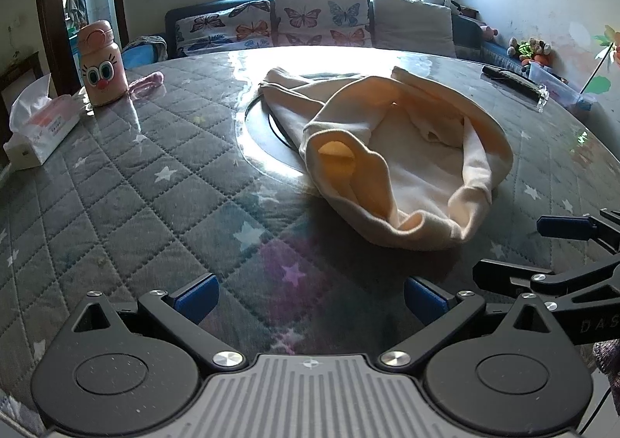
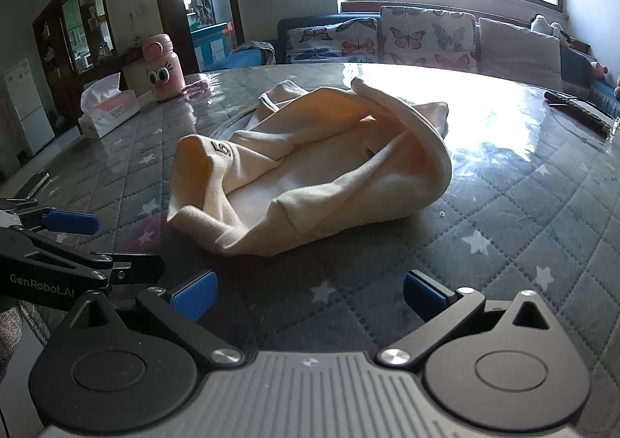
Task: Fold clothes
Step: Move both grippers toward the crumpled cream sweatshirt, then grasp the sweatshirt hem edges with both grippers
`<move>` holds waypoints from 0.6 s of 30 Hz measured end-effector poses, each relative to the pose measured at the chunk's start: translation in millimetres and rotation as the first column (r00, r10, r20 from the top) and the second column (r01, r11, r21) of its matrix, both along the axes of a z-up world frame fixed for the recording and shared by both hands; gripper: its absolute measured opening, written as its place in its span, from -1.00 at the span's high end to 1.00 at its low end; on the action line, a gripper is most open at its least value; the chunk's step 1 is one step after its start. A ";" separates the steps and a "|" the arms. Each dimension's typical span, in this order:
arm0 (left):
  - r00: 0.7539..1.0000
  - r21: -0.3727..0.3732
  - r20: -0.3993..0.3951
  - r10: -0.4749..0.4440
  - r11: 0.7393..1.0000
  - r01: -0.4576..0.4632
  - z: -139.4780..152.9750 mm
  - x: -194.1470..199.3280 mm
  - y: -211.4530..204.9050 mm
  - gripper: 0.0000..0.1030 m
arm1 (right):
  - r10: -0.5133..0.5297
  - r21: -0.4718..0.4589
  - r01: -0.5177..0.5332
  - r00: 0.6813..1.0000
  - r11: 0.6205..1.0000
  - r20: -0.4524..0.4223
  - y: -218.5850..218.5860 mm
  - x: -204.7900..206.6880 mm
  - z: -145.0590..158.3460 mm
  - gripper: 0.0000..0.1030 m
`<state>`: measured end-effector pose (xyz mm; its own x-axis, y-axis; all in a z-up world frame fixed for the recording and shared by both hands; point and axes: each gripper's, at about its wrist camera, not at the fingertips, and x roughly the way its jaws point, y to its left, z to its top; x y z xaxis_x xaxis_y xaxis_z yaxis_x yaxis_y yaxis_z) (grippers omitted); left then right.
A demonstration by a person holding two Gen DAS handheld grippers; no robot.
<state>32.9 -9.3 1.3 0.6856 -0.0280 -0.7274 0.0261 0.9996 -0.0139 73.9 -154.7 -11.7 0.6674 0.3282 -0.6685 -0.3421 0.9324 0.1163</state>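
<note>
Now: cream garment (image 1: pixel 391 163) crumpled mid-desk (image 1: pixel 116 174), unfolded. Left gripper (image 1: pixel 310 292) and right gripper (image 2: pixel 308 289) hover near edge, both wide open, empty. Step: approach. Next likely: pinch near hem corners, spread flat.

Between us and the crumpled cream fabric garment (image 1: pixel 403 159) the grey quilted star-patterned table cover (image 1: pixel 128 205) lies bare, while the pink cartoon-face plastic bottle (image 1: pixel 101 64) and white paper tissue box (image 1: pixel 40 130) stand far left.
</note>
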 end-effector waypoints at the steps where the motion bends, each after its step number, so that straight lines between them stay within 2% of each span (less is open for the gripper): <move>1: 1.000 0.000 0.000 0.000 1.000 0.000 1.3 1.6 0.6 -1.00 | 0.001 0.001 -0.001 1.000 1.000 -0.001 0.1 1.4 0.8 -1.00; 18: 1.000 0.012 -0.008 -0.001 1.000 0.001 19.5 31.1 8.7 -1.00 | 0.020 -0.002 -0.020 1.000 1.000 -0.007 6.7 31.7 17.5 -1.00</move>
